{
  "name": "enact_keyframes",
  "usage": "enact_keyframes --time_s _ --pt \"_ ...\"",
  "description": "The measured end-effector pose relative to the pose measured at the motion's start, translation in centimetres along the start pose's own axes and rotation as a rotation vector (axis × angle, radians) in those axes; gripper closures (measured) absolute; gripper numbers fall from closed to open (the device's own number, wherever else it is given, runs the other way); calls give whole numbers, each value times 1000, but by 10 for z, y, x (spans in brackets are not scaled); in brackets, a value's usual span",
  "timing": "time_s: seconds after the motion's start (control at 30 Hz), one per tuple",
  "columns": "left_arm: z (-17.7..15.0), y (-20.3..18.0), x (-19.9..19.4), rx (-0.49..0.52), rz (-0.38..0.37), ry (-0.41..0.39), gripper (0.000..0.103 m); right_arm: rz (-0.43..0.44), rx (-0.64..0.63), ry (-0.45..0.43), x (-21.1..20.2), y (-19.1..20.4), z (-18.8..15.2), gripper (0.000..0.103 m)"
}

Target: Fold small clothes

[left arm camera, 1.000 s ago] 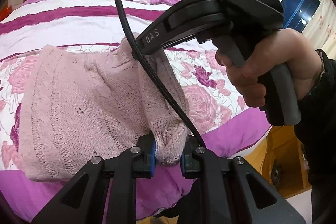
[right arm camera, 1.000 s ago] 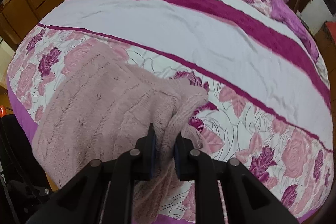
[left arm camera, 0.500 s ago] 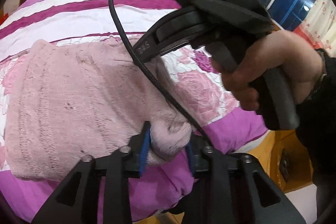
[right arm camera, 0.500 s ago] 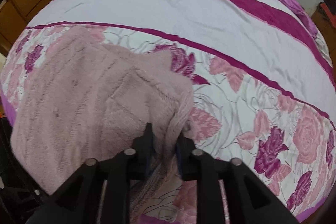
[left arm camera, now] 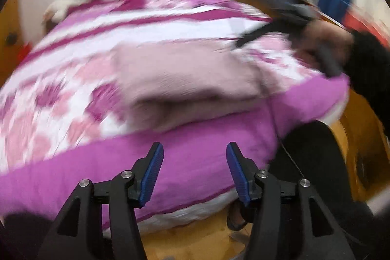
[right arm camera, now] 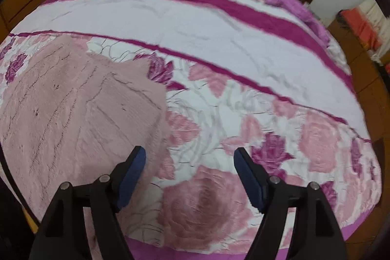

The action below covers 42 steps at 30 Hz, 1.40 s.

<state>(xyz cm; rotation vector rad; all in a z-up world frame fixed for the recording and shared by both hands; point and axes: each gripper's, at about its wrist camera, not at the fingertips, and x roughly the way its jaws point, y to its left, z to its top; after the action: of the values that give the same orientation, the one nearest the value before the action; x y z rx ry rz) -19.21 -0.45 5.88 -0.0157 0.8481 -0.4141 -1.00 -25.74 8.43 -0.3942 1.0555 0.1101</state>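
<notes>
Left wrist view: the left gripper [left arm camera: 194, 171] hangs off the bed's edge, jaws opening on nothing, so the folded pink knit sweater [left arm camera: 185, 82] rests free on the floral bedspread [left arm camera: 48, 99], its long axis running along that edge.

Right wrist view: the right gripper [right arm camera: 189, 177] is opening too, empty, just right of the sweater [right arm camera: 73, 118].

Both grippers have black plastic arms with round silver screws and blue ribbed pads [left arm camera: 152, 174]. The left gripper [left arm camera: 194, 173] and the right gripper [right arm camera: 189, 177] look alike. The hand [left arm camera: 324, 40] on the dark handle wears a black sleeve [left arm camera: 370, 65].
</notes>
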Motion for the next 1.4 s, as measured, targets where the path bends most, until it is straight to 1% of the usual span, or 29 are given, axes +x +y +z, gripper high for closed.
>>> enact_keyframes --time_s 0.03,0.1,0.17,0.23,0.27,0.3,0.33,0.37,0.43,0.47,0.53,0.6,0.67,0.7,0.73,0.77,0.8,0.83,0.87,0.9,0.93,1.0,1.03,1.07,1.2,1.23,1.3,1.33,1.4 --pt "1 16 8 -58 13 -2 72 -16 4 -25 -6 -2 -3 25" --pt "-5 33 16 -116 69 -26 72 -37 31 -56 -18 -6 -5 25" --pt "-1 47 31 -151 182 -66 72 -20 61 -105 -34 -8 -6 25" --pt "3 57 41 -165 219 -77 73 18 80 -165 -51 -1 -6 25" --pt "7 60 46 -172 200 -77 74 50 91 -183 -57 3 -6 25" --pt "10 60 48 -180 168 -82 80 103 103 -200 -62 10 -6 25" --pt "8 62 45 -186 142 -91 85 180 115 -220 -67 18 -7 25" --pt "9 60 46 -183 108 -106 86 267 130 -246 -71 29 -9 25" --pt "6 55 42 -161 63 -124 86 391 174 -287 -75 49 -12 25" --pt "2 54 40 -154 30 -123 86 451 198 -302 -74 60 -13 28" --pt "-1 46 39 -146 -21 -119 84 556 248 -328 -67 81 -13 44" --pt "2 36 39 -123 -8 -153 82 608 272 -321 -53 98 -12 69" --pt "10 33 44 -106 53 -185 84 624 284 -288 -35 114 -12 79" --pt "12 35 46 -107 104 -197 98 623 286 -269 -27 122 -11 82" --pt "14 40 48 -122 142 -204 103 613 286 -255 -20 129 -12 82" --pt "15 49 49 -162 125 -199 103 603 281 -255 -13 135 -13 82" --pt "12 58 48 -206 98 -195 103 616 280 -258 -8 140 -15 82" --pt "9 65 48 -250 98 -194 103 649 290 -260 -1 142 -19 82" --pt "7 68 51 -259 120 -166 103 674 303 -257 9 145 -25 84" --pt "4 69 60 -257 172 -105 103 667 296 -254 17 151 -34 85" --pt "1 71 66 -278 185 -61 103 631 255 -272 21 157 -39 88" --pt "-5 71 68 -307 192 -26 103 486 106 -344 13 177 -48 90" --pt "-5 68 68 -300 201 -16 103 430 70 -355 11 184 -50 90" --pt "-7 68 68 -294 203 -13 103 413 71 -350 10 185 -49 90" --pt "-11 72 67 -307 175 -19 103 428 144 -301 -3 179 -32 89" --pt "-11 74 66 -316 163 -19 103 432 159 -314 -12 177 -28 89" --pt "-14 73 62 -322 155 -21 103 464 158 -410 -37 180 -27 89" --pt "-13 73 63 -323 152 -23 103 469 141 -431 -41 185 -28 89" --pt "-14 73 62 -323 148 -23 103 470 90 -391 -28 199 -29 89"
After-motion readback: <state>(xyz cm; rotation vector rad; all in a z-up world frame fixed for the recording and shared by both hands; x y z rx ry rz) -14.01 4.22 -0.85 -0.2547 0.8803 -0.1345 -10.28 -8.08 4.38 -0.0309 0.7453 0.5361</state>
